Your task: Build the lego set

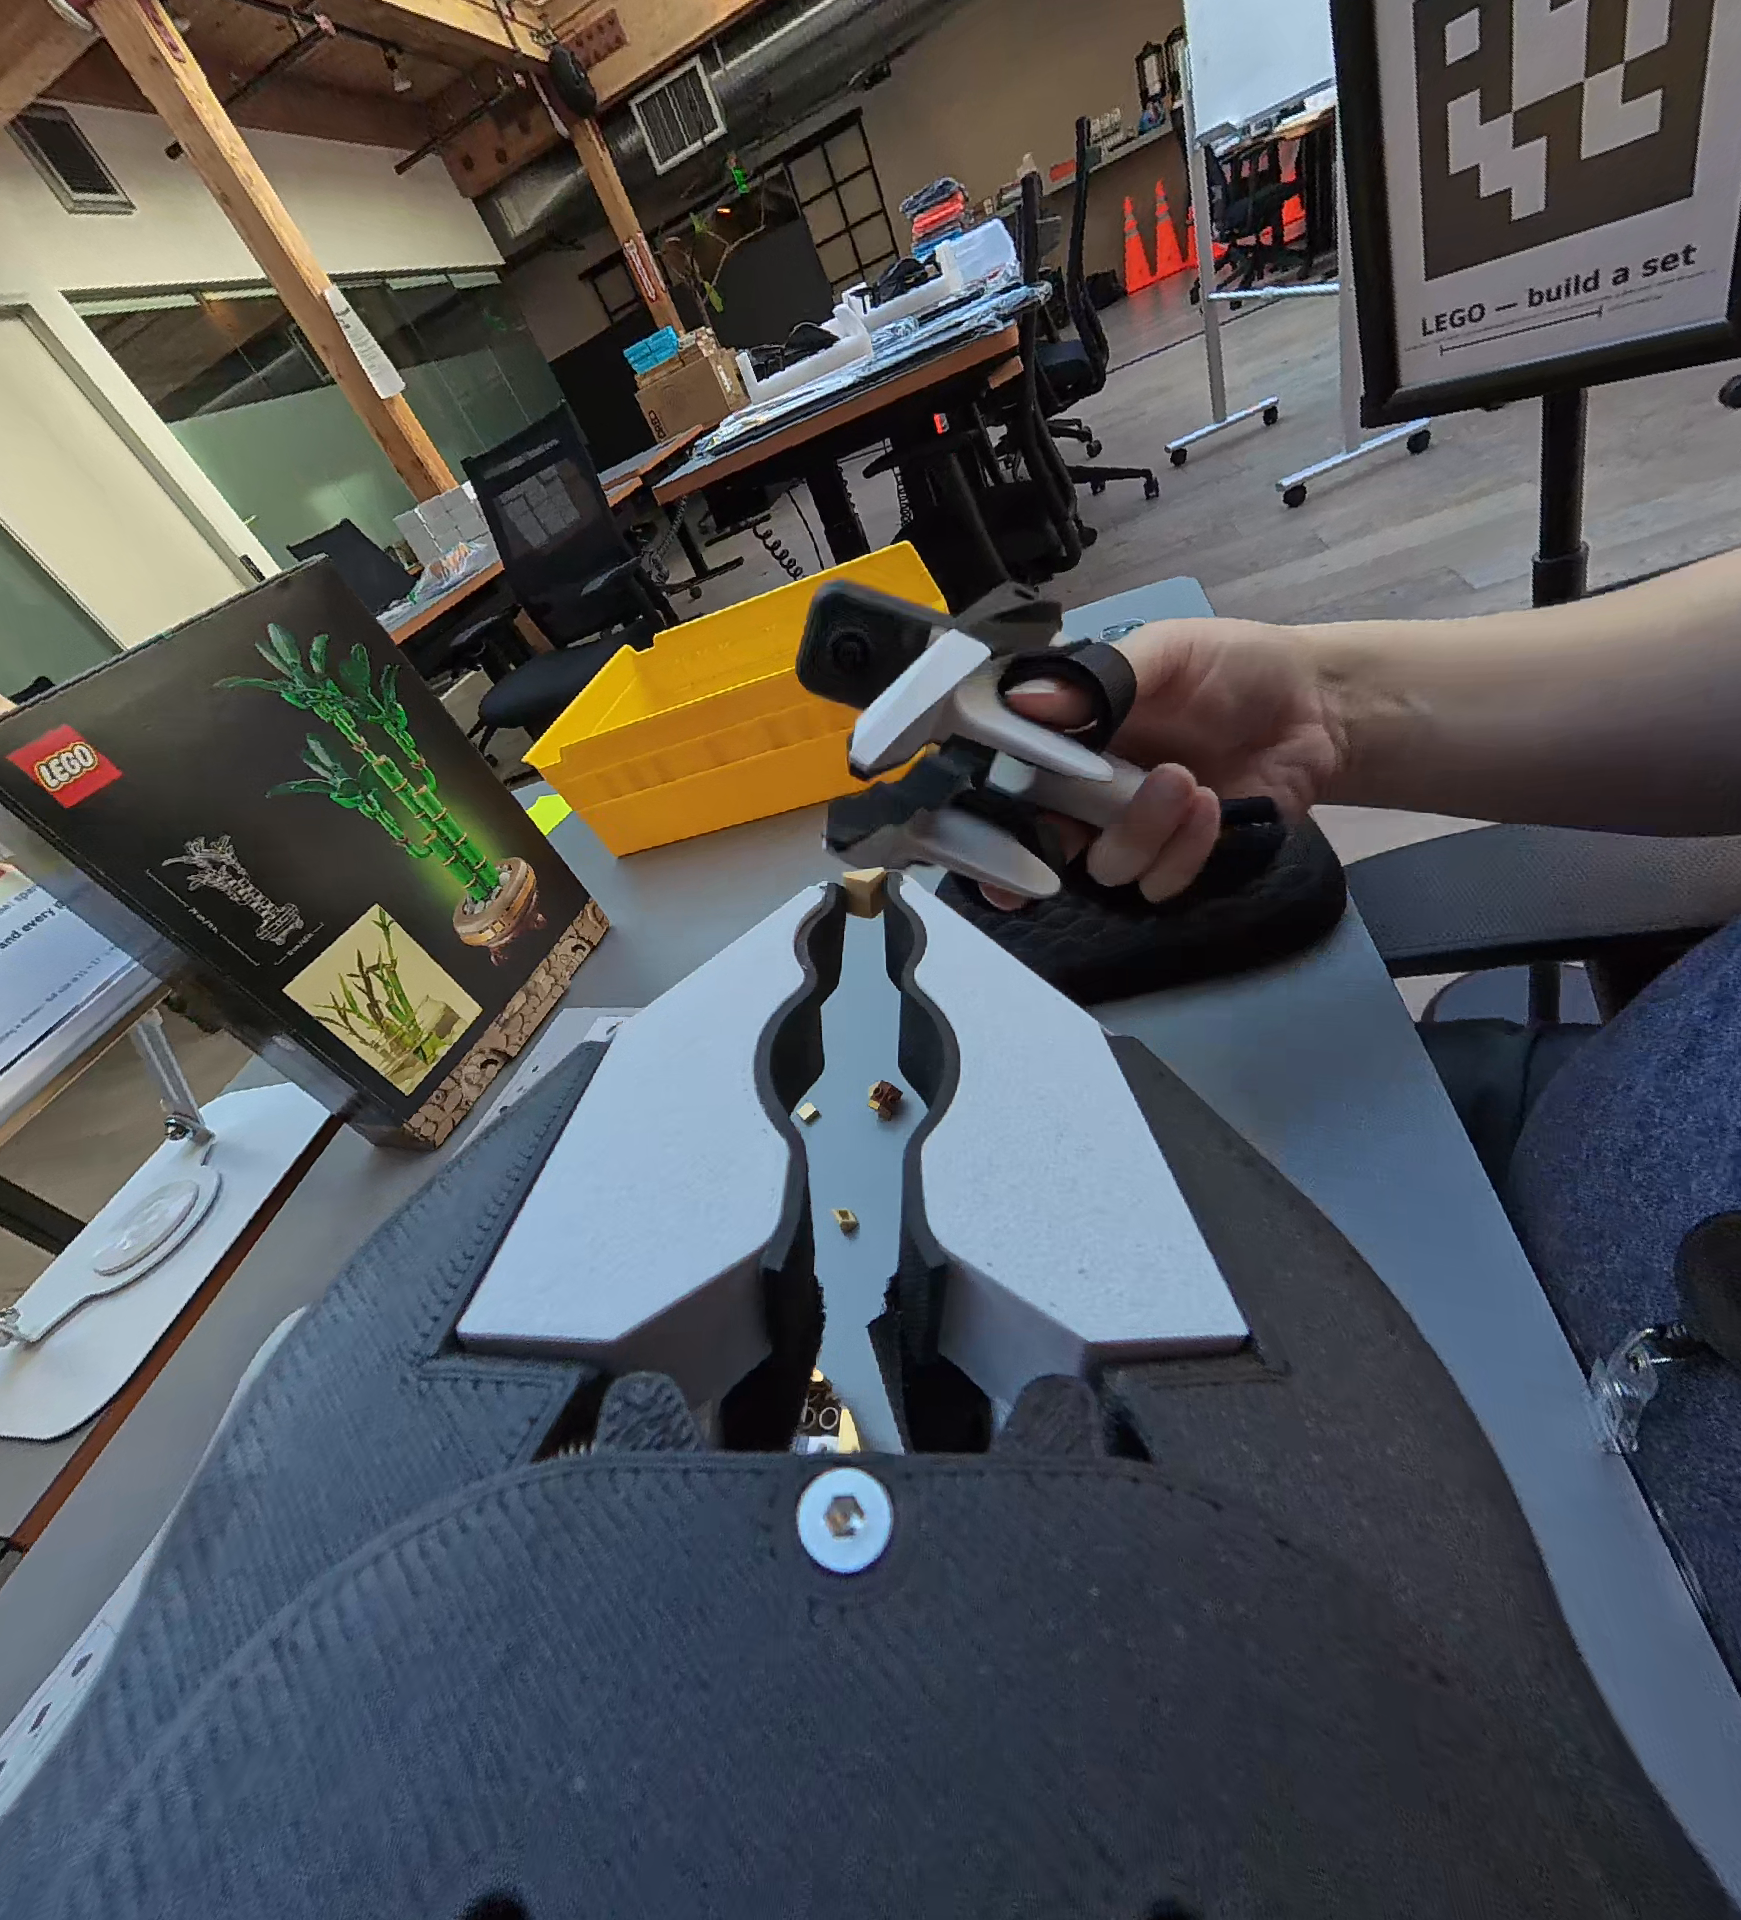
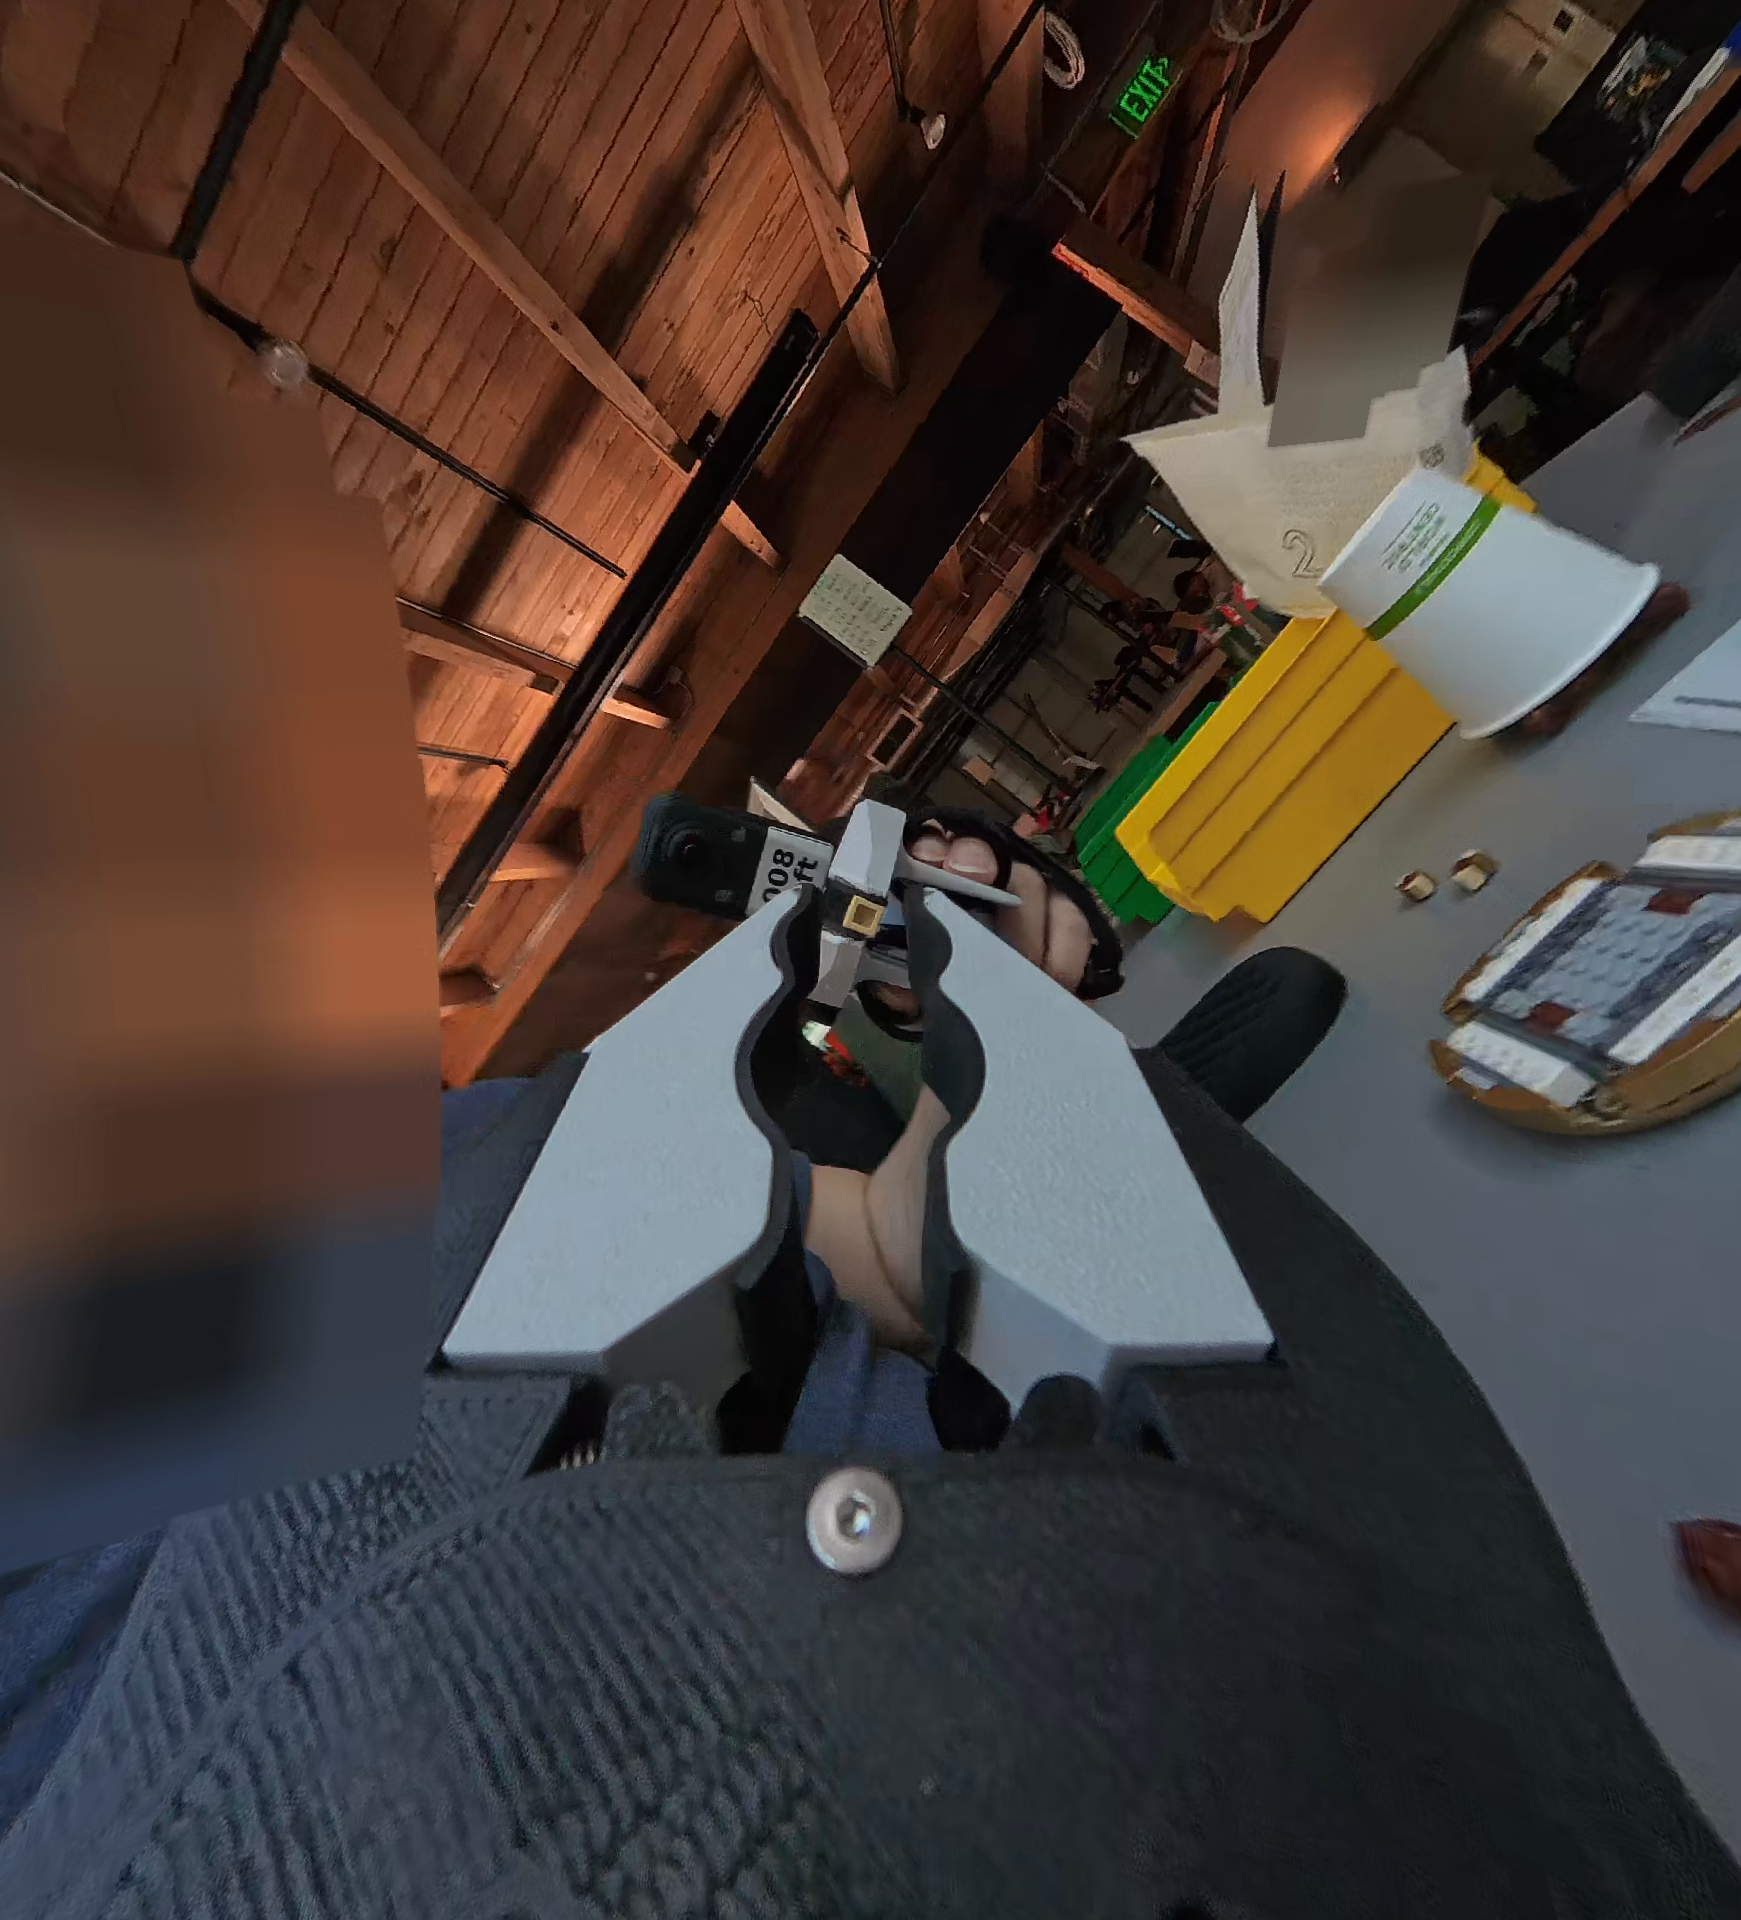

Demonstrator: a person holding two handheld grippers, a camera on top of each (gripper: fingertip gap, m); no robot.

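My left gripper is shut on a small tan Lego piece, held above the grey table. My right gripper, held in a hand, points its tips at that piece from just above. In the right wrist view my right gripper has its jaws narrowly apart, with the tan piece seen between its tips, gripped by the left gripper's fingers. A round gold-rimmed Lego base lies on the table to the right. Three small tan and brown pieces lie below my left fingers.
A yellow bin stands behind, a green bin beside it. The Lego box leans at left. A black wrist pad lies under the right hand. A white paper cup, two tan pieces and a red-brown piece are on the table. My left and right fingertips are right by each other.
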